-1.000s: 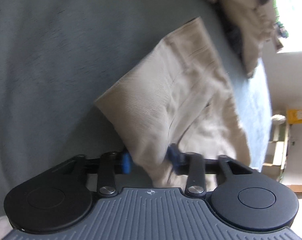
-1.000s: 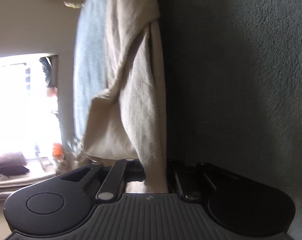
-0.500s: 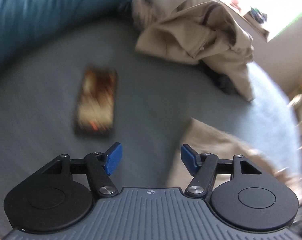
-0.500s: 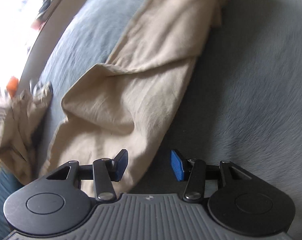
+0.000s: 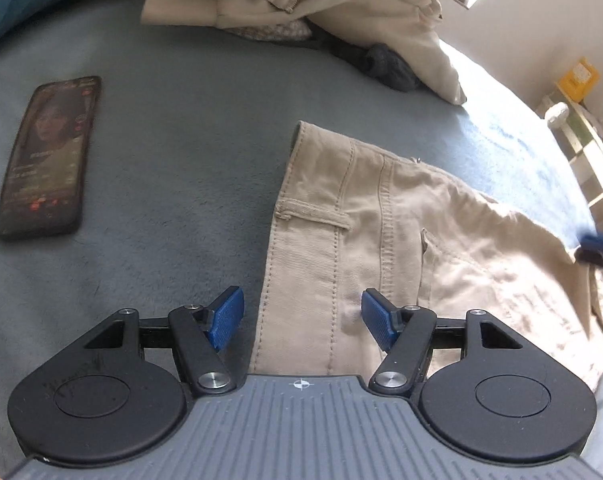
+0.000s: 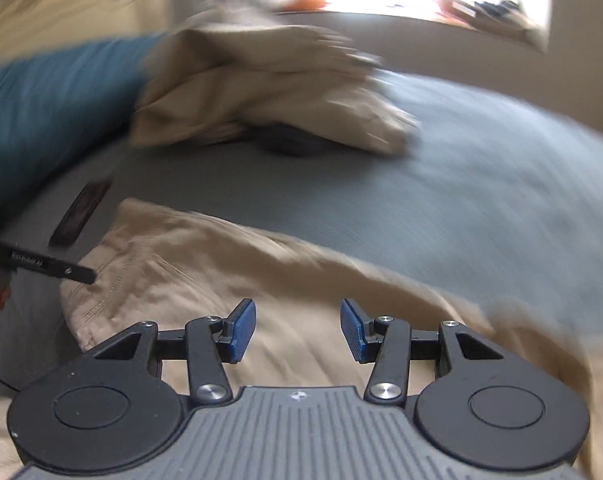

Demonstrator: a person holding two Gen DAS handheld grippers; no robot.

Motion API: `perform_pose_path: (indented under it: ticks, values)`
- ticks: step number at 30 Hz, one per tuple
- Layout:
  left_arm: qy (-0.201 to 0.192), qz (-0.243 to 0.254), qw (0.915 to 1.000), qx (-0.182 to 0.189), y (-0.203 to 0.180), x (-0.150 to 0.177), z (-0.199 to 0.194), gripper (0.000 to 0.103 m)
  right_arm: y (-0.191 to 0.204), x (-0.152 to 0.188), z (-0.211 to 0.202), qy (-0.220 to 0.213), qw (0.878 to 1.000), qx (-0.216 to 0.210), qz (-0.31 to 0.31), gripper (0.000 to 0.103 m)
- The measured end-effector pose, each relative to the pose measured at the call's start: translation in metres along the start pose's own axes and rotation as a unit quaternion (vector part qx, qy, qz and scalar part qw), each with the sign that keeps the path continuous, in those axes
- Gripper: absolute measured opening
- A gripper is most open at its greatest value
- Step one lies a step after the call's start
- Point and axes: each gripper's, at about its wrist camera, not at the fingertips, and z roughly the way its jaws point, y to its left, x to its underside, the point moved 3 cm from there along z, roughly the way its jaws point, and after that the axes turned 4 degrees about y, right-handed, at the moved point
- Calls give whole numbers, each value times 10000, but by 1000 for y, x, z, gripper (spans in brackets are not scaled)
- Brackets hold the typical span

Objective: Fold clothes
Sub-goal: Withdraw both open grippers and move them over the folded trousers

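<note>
Beige trousers [image 5: 381, 240] lie spread on the grey-blue bed cover [image 5: 173, 240], waistband towards the left. My left gripper [image 5: 301, 318] hovers over the waistband edge, jaws open, blue pads clear of the cloth. In the blurred right wrist view the same trousers [image 6: 301, 276] stretch below my right gripper [image 6: 297, 330], which is open with nothing between its pads. The left gripper's black finger [image 6: 45, 266] shows at the left edge there. A blurred blue part of the right gripper [image 5: 599, 248] shows over the trousers' far right end.
A black phone [image 5: 47, 160] lies screen up on the cover to the left of the trousers. A heap of beige clothes [image 5: 301, 0] with a dark garment [image 5: 385, 64] sits at the back. A teal pillow [image 6: 41, 112] lies back left. Shelving [image 5: 589, 160] stands beyond the bed's right edge.
Both grippers have let go of the trousers and opened. Both have lifted and rolled, so the views turned; the trousers now lie flat on the bed.
</note>
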Motion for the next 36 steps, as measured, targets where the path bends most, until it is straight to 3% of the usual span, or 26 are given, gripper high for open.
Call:
perform_pose_path:
  ticks: [5, 9, 12, 15, 17, 20, 36]
  values:
    - [59, 183, 9998, 50, 1, 0, 8, 64, 37, -37, 59, 341, 9928, -78, -1147, 50]
    - [15, 328, 9994, 146, 1, 0, 9, 62, 33, -55, 102, 690, 9859, -171, -1513, 49]
    - [-77, 346, 9992, 177, 2, -1, 9, 55, 31, -53, 111, 933, 9810, -309, -1675, 47]
    - [-166, 354, 9991, 187, 3, 1, 6, 48, 31, -47, 111, 1025, 9767, -363, -1852, 39]
    - [-217, 386, 9989, 177, 2, 2, 5, 48, 32, -45, 105, 987, 9767, -367, -1871, 21]
    - [-291, 437, 9985, 166, 0, 4, 2, 47, 34, -41, 100, 910, 9763, -367, -1930, 14]
    - [-429, 556, 9971, 277, -17, 0, -3, 45, 54, -32, 65, 473, 9735, 268, -2219, 10]
